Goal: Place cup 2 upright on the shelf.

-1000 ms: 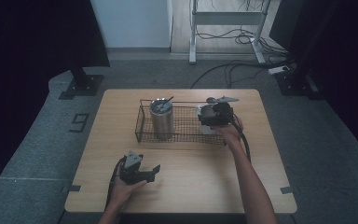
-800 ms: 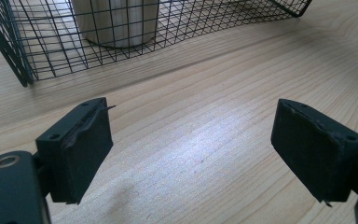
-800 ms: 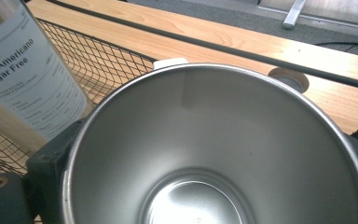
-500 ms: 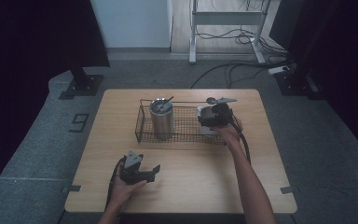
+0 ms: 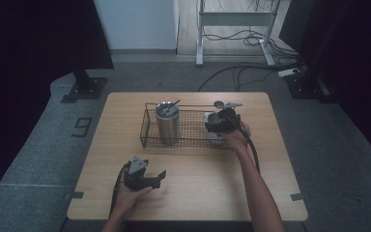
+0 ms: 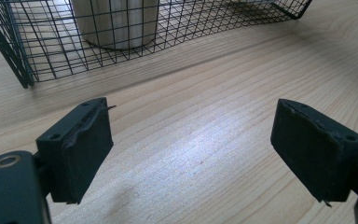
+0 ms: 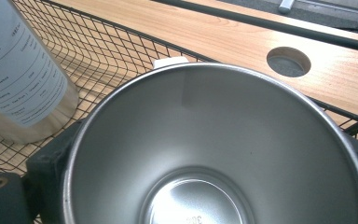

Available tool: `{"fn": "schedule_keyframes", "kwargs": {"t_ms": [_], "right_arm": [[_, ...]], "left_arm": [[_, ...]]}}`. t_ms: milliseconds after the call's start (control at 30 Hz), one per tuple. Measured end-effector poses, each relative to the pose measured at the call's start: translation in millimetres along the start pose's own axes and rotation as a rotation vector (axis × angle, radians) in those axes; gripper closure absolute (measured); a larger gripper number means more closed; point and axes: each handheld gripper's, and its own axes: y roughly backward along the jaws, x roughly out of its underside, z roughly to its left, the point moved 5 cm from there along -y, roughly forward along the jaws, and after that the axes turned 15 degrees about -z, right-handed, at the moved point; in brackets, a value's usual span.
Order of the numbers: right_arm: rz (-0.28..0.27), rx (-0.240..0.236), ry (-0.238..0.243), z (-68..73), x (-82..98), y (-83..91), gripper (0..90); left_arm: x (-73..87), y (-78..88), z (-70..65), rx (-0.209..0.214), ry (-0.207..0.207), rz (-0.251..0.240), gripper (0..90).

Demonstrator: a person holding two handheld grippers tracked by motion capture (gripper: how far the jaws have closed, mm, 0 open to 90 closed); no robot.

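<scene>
Right gripper view: steel cup (image 7: 219, 149) sits mouth-up between the fingers, which are clamped on its sides; its inside is empty and shiny. Beside it, at left, the labelled tumbler (image 7: 21, 79) stands upright on the wire basket (image 7: 116, 56) mesh.

High view vs half a sec and a sec ago: practically nothing has changed. Right gripper (image 5: 221, 122) is at the same spot over the right end of the basket (image 5: 191, 130), cup in grip; the tumbler (image 5: 167, 121) w/ its lid and straw hasn't shifted. Left gripper (image 5: 160, 175) rests low on the tabletop (image 5: 212, 169) near the front edge, same place as before, well apart from the basket.

Left gripper view: fingers (image 6: 77, 149) stand apart, nothing between them, bare wood below, basket corner and tumbler base ahead.

Meaning, as a guess: this is a pause, not progress. Cup is held at or just above the basket floor, can't tell if it touches the mesh. Either it's about to be set down next to the tumbler or lifted out; no release so far. Left hand idle, prob waiting its turn.
</scene>
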Motion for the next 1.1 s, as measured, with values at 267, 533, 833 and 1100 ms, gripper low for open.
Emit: {"fn": "schedule_keyframes", "kwargs": {"t_ms": [267,533,833,1100], "right_arm": [[0.025,0.018,0.023,1.0,3.8,-3.1,5.6],[0.039,0.013,0.000,-2.4,10.7,-6.2,5.6],[0.028,0.013,-0.002,-2.9,14.7,-1.6,5.3],[0.061,0.021,0.041,-1.4,15.8,1.2,4.4]], "left_arm": [[0.5,-0.6,-0.9,0.004,-0.005,0.002,12.7],[0.2,-0.1,-0.5,0.005,-0.002,0.002,12.7],[0.9,-1.1,-2.3,0.010,-0.005,0.007,12.7],[1.5,-2.1,-3.8,0.012,-0.008,0.012,12.7]]}}
